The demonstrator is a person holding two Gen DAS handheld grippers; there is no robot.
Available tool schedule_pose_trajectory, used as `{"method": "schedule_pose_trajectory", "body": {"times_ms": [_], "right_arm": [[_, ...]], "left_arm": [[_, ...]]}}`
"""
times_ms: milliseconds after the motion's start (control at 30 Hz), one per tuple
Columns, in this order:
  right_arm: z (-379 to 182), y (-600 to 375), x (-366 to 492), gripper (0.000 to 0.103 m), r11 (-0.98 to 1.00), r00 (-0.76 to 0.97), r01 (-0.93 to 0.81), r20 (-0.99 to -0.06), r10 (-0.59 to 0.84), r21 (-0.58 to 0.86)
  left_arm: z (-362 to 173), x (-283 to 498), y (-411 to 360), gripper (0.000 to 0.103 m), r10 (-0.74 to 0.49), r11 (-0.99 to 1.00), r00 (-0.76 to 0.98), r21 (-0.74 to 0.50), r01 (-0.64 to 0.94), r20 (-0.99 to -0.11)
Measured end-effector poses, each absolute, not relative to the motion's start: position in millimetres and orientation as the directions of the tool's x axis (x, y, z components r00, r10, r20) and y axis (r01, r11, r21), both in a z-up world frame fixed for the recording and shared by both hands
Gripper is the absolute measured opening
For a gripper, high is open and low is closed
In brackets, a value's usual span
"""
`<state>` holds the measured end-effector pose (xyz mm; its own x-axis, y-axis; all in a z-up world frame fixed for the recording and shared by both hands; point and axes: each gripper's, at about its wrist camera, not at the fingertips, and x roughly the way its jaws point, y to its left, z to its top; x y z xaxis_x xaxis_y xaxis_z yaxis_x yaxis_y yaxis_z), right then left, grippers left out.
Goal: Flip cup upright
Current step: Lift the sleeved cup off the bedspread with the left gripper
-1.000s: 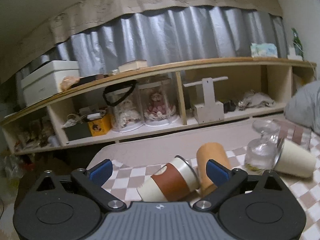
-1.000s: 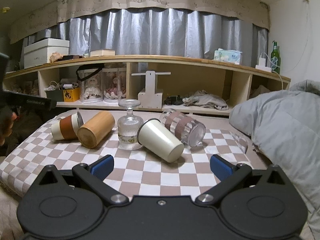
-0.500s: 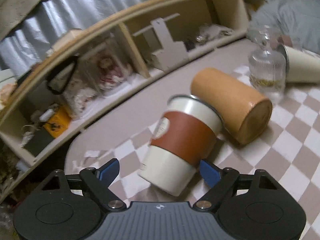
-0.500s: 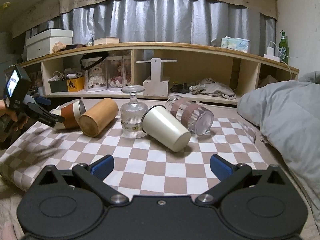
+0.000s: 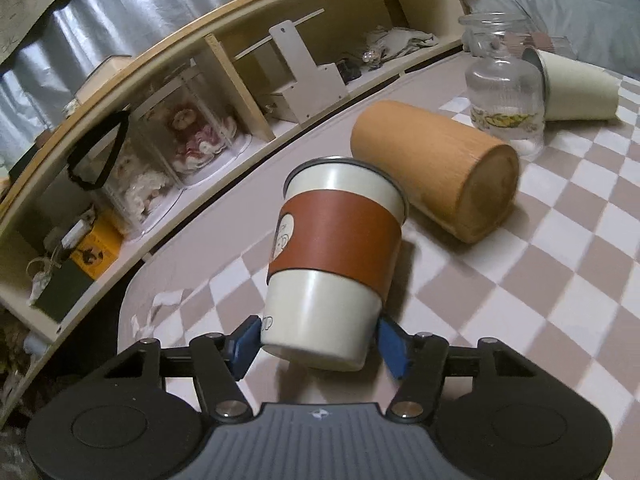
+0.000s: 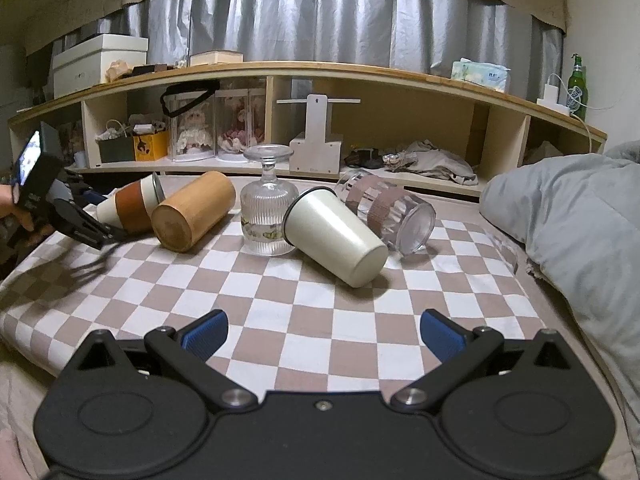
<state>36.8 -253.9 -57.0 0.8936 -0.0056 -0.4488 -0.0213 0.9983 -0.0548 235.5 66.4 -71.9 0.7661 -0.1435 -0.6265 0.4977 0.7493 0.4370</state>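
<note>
sleeved cup between left gripper fingers — wooden cup just right

Right gripper jaws wide apart, sleeved cup tilted between left gripper jaws

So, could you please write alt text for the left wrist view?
The left gripper has its blue fingers on either side of the base of a tipped cup with a brown sleeve, lying on a checkered cloth. Beside it lie a wooden cup, an upturned glass and a cream cup.
</note>
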Motion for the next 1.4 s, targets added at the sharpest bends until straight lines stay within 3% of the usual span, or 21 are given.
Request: {"method": "schedule_pose_trajectory", "body": {"times_ms": [367, 633, 867, 967, 1033, 1233, 1400], "right_arm": [[-50.6, -253.1, 29.1, 0.103, 0.998, 0.904, -0.007, -0.427, -0.020, -0.061], [-47.4, -247.9, 22.6, 0.103, 0.997, 0.913, -0.006, -0.408, -0.027, -0.079], [-47.1, -242.1, 21.9, 0.103, 0.998, 0.911, -0.023, -0.413, -0.004, -0.062], [-41.4, -234.1, 30.5, 0.103, 0.996, 0.892, -0.083, -0.444, 0.083, 0.020], [-33.3, -225.2, 40.6, 0.103, 0.984, 0.872, -0.126, -0.458, 0.172, 0.129], [-24.9, -176.6, 81.1, 0.103, 0.875, 0.772, -0.197, -0.480, 0.416, 0.441], [-51.9, -124.0, 132.2, 0.103, 0.725, 0.654, -0.112, -0.499, 0.569, 0.679]], "left_arm": [[-62.8, 144.9, 105.5, 0.062, -0.125, 0.847, 0.730, 0.311, 0.431, -0.672], [-78.7, 91.2, 134.1, 0.062, -0.156, 0.904, 0.783, 0.233, 0.359, -0.602], [-82.3, 84.0, 144.1, 0.059, -0.157, 0.934, 0.779, 0.165, 0.317, -0.607], [-77.0, 81.4, 150.0, 0.060, -0.175, 0.940, 0.783, 0.135, 0.313, -0.597], [-71.9, 79.3, 154.6, 0.069, -0.190, 0.942, 0.792, 0.120, 0.314, -0.580], [-57.7, 79.9, 162.8, 0.070, -0.234, 0.935, 0.813, 0.107, 0.339, -0.533], [-54.4, 85.7, 163.7, 0.069, -0.283, 0.919, 0.800, 0.088, 0.384, -0.529]]}}
